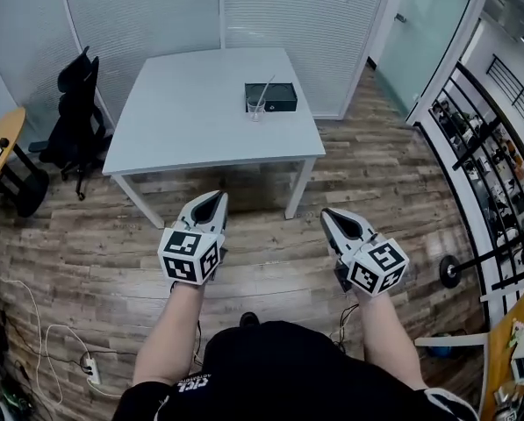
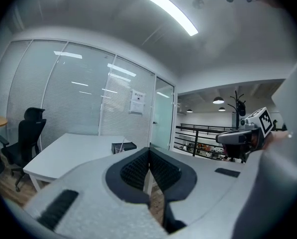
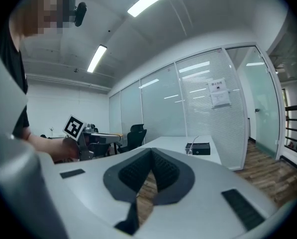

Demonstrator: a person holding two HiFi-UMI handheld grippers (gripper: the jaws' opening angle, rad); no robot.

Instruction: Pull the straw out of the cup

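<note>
In the head view I stand back from the white desk (image 1: pixel 200 103), well apart from it on the wooden floor (image 1: pixel 270 261). The straw (image 1: pixel 264 90) sits in a small clear cup (image 1: pixel 256 110) near the desk's far right part. It is thin and pale, and its long axis runs from the cup up and to the right across the picture, so its free end lies over the black box (image 1: pixel 277 97) just behind the cup. I can see nothing else in the cup from here. My left tool (image 1: pixel 218 196) and right tool (image 1: pixel 326 212) are held out side by side, both pointing toward the desk, each tapering to a closed tip. A black office chair (image 1: pixel 73 103) stands at the desk's left. In the left gripper view my left tool (image 2: pixel 148 151) has its ribbed pads pressed together with nothing between them. Beyond them the desk (image 2: pixel 73 146) carries the black box (image 2: pixel 126 146) with the straw (image 2: pixel 121 144) a faint slanted line beside it; the cup is too small to make out. My right tool (image 2: pixel 223 138) shows at the right. In the right gripper view my right tool (image 3: pixel 151 152) is likewise pressed together and empty. The straw (image 3: pixel 193 140) leans up to the right from the cup (image 3: pixel 189 150), against the black box (image 3: pixel 200 148) on the desk (image 3: pixel 173 142), and my left tool (image 3: pixel 116 136) shows at the left.
</note>
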